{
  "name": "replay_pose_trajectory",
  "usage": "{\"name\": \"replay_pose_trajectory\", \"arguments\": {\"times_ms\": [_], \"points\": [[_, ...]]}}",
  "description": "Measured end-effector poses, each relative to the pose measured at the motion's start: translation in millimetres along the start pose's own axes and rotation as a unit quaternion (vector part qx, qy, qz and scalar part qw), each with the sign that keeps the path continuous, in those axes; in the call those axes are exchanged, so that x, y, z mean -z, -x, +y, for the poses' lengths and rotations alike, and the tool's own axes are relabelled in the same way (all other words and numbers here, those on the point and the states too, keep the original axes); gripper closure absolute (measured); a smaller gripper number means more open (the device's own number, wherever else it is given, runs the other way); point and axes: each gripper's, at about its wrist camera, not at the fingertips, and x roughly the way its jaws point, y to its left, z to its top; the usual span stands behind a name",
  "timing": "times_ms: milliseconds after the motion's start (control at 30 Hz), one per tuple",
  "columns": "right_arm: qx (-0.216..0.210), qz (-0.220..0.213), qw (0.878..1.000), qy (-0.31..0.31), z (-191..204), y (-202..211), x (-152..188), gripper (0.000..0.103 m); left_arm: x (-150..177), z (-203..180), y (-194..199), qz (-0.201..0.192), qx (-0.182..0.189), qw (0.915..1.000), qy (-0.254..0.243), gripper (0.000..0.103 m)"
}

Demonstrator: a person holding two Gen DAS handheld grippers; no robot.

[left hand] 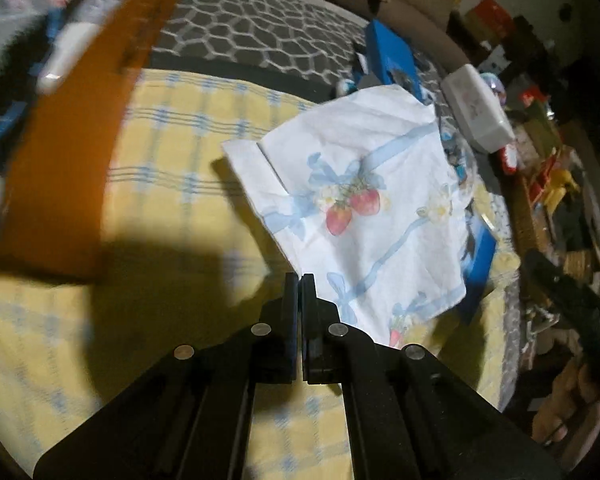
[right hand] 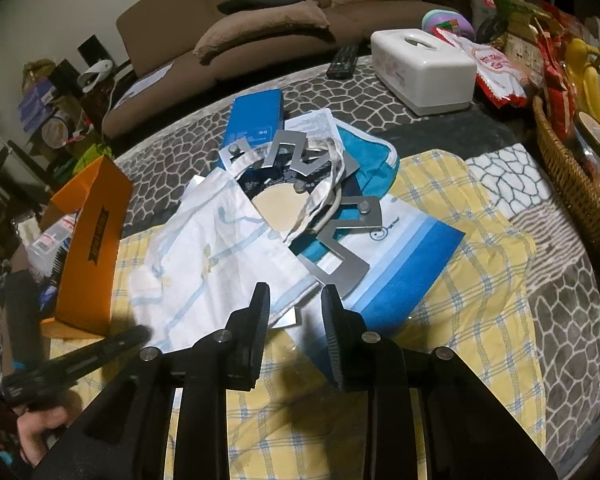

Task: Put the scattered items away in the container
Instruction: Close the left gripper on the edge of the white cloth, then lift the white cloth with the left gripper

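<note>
A white cloth [left hand: 360, 200] printed with strawberries and blue ribbons hangs raised over the yellow checked towel [left hand: 172, 168]. My left gripper [left hand: 300, 280] is shut on its near corner. In the right wrist view the same cloth [right hand: 204, 248] trails from the left gripper [right hand: 142, 334] toward a pile with silver zigzag metal pieces [right hand: 340, 256], a teal cloth [right hand: 372, 160] and a blue box [right hand: 256, 120]. The orange box [left hand: 80, 140] [right hand: 92, 240] stands open at the left with several items inside. My right gripper [right hand: 296, 296] is open above the pile's near edge, holding nothing.
A white tissue box [right hand: 424, 68] and a remote [right hand: 342, 62] lie at the far side. A wicker basket [right hand: 572, 184] of snacks stands on the right. A blue-striped sheet [right hand: 408, 264] lies under the metal pieces. A brown sofa [right hand: 260, 20] is behind.
</note>
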Motion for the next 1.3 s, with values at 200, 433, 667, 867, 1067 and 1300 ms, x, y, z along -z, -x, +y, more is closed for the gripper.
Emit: {"name": "replay_pose_trajectory", "arguments": {"times_ms": [200,433,667,867,1067,1300], "points": [[-0.011,0.0,1.0,-0.002,2.3,1.3,-0.1,0.075,23.2,25.6,47.3,-0.006,-0.033,0.999,0.03,0.102],[-0.01,0.006,1.0,0.008,6.9,-5.1,1.4,0.075,36.6,19.9,57.0,-0.002,-0.033,0.9994,0.013,0.102],[-0.003,0.018,1.0,0.018,11.5,-14.5,4.6,0.075,37.8,11.7,54.3,0.003,-0.031,0.9995,0.006,0.102],[0.003,0.022,1.0,0.021,11.5,-18.8,5.2,0.075,38.8,15.2,58.0,-0.002,-0.029,0.9996,0.003,0.102],[0.009,0.028,0.999,0.03,14.9,-24.5,6.9,0.075,39.5,12.7,61.9,-0.011,-0.024,0.9996,-0.006,0.102],[0.014,0.027,0.999,0.034,16.1,-28.3,7.9,0.074,36.9,16.4,57.2,-0.005,-0.02,0.9998,-0.007,0.102]]}}
